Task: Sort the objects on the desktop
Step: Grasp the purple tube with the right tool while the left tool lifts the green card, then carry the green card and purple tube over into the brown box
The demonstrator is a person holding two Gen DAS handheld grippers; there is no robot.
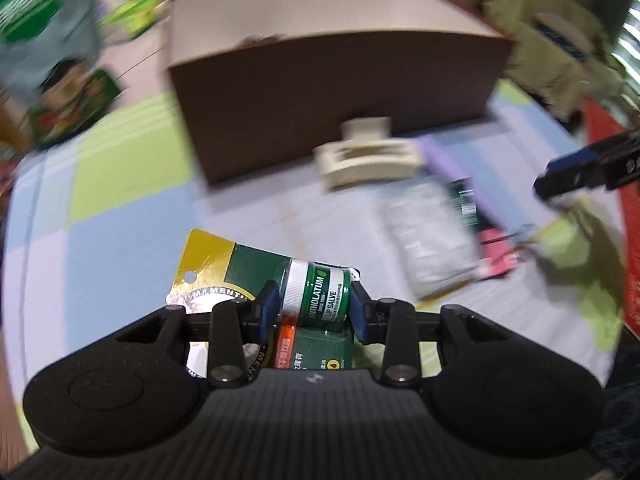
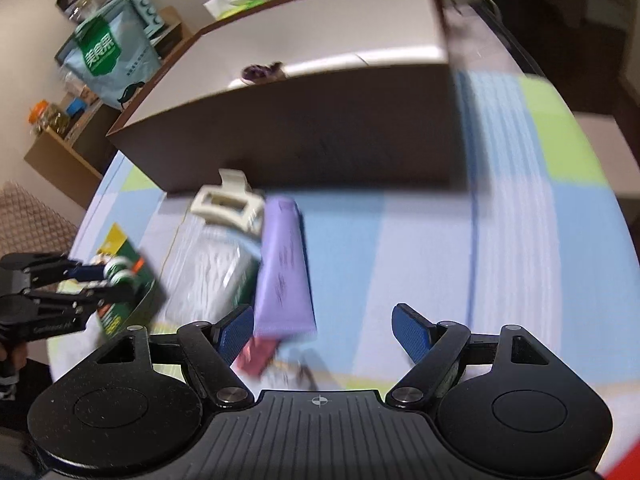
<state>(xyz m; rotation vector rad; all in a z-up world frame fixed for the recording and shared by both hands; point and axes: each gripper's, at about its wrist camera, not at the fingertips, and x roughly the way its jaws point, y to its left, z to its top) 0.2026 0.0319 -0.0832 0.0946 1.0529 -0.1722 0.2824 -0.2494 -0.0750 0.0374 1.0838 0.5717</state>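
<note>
My left gripper (image 1: 312,300) is shut on a green lip salve pack (image 1: 316,296), a small jar on a green and gold card, lifted above the mat. The right wrist view shows that gripper (image 2: 108,272) at the far left with the lip salve pack (image 2: 132,280). My right gripper (image 2: 322,328) stands open with nothing between its fingers, just above a purple tube (image 2: 282,268); it shows at the right edge (image 1: 560,178) of the left view. A cream hair clip (image 2: 226,202) and a silvery packet (image 2: 208,264) lie near the brown box (image 2: 304,136).
The open brown box (image 1: 320,92) with white inner walls stands at the back of a pastel checked mat (image 1: 120,160). A pink item (image 1: 496,252) and a clip lie by the silvery packet (image 1: 432,240). Shelves with a blue-green bag (image 2: 108,56) stand at the left.
</note>
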